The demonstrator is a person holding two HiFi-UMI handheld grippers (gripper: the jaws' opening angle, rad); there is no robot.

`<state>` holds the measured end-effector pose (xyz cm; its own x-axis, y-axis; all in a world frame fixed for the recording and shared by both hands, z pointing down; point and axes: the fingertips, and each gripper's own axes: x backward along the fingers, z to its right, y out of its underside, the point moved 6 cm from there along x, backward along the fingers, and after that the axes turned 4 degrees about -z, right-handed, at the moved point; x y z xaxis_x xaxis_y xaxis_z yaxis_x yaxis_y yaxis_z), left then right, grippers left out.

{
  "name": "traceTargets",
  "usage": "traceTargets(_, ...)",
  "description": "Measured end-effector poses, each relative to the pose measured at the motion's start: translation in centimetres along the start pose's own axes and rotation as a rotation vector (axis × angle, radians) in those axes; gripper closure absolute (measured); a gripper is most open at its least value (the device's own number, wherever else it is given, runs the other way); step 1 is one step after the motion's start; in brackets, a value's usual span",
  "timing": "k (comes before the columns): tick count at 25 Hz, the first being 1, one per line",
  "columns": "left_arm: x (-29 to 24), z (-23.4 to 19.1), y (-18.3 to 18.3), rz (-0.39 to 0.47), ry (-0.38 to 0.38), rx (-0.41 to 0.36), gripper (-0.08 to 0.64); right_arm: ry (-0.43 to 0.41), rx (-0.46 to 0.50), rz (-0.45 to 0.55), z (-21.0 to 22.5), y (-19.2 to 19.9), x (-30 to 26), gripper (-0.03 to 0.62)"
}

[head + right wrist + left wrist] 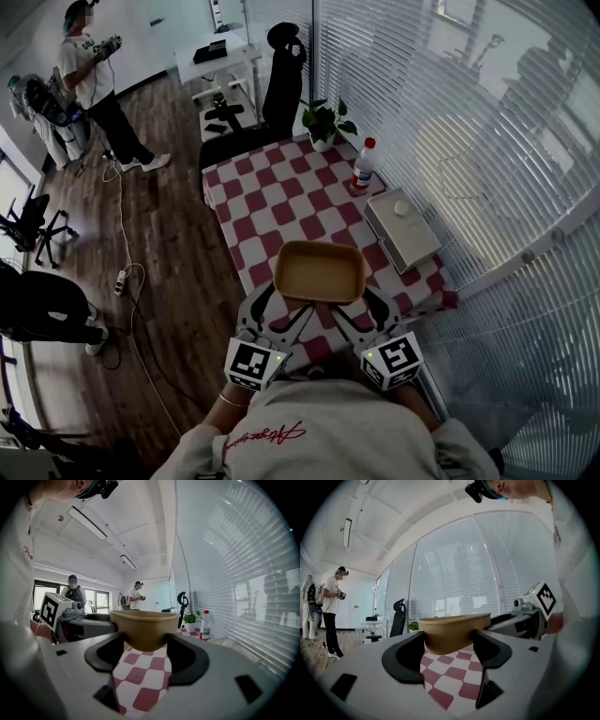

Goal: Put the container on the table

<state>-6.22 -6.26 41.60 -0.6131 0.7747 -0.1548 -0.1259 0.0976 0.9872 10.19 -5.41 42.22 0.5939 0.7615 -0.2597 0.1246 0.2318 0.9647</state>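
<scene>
A tan, rounded-rectangular paper container hangs in the air over the near end of the red-and-white checkered table. My left gripper is shut on its near left part and my right gripper on its near right part. In the left gripper view the container sits between the two black pads of the left gripper, with the right gripper's marker cube beside it. In the right gripper view the container fills the gap of the right gripper. Its inside looks empty.
A water bottle, a potted plant and a grey box stand along the table's far and right side, by the blinds. A black office chair stands beyond the table. A person stands on the wooden floor at the far left.
</scene>
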Motion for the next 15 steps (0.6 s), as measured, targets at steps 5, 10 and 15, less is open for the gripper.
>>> traceTargets(5,-0.4,-0.3,0.5,-0.017,-0.004,0.001,0.23,-0.006,-0.003,-0.013,0.3,0.4,-0.6,0.302)
traceTargets(10,-0.6,-0.6,0.7,-0.027,-0.01,0.004,0.23,-0.012,-0.006,-0.023,0.4,0.6,-1.1,0.302)
traceTargets(15,-0.6,-1.0,1.2,-0.039,-0.013,0.019,0.23,-0.021,-0.008,-0.031,0.3,0.8,-1.5,0.304)
